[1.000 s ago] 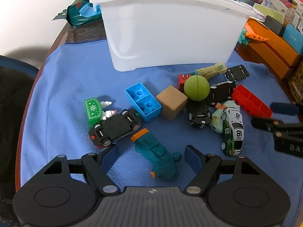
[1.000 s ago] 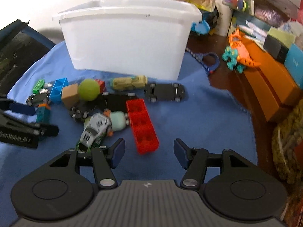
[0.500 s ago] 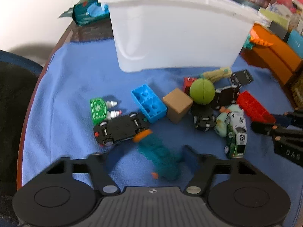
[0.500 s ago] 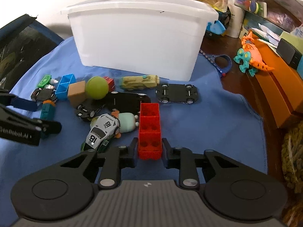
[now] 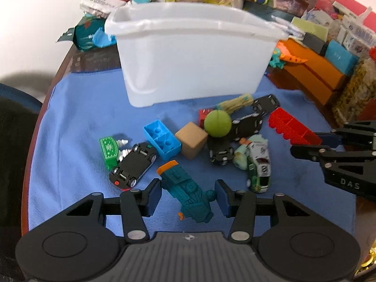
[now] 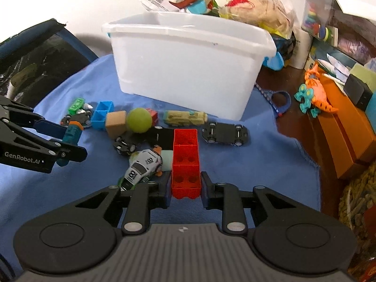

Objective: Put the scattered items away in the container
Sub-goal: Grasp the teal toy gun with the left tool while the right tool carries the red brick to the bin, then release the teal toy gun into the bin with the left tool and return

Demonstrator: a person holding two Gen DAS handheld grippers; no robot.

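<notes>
A white plastic bin (image 5: pixel 192 54) stands at the back of the blue cloth; it also shows in the right wrist view (image 6: pixel 185 70). My left gripper (image 5: pixel 188 193) has its jaws around a teal toy train (image 5: pixel 188 195) and holds it. My right gripper (image 6: pixel 185 188) is shut on a long red brick (image 6: pixel 185 162), lifted off the cloth; the brick also shows in the left wrist view (image 5: pixel 291 127). Scattered on the cloth are a green ball (image 5: pixel 217 123), a tan cube (image 5: pixel 191 139), a blue brick (image 5: pixel 162 139) and several toy cars.
Orange boxes (image 6: pixel 340 136) and an orange toy dinosaur (image 6: pixel 315 96) crowd the right side. Bags and packets pile up behind the bin (image 6: pixel 256 11). A dark chair (image 5: pixel 14 127) is at the left edge. A white racing car (image 6: pixel 141 166) lies just left of my right gripper.
My left gripper closed around the teal train and raised it. My right gripper closed on the red brick and lifted it; both views now look higher over the bin.
</notes>
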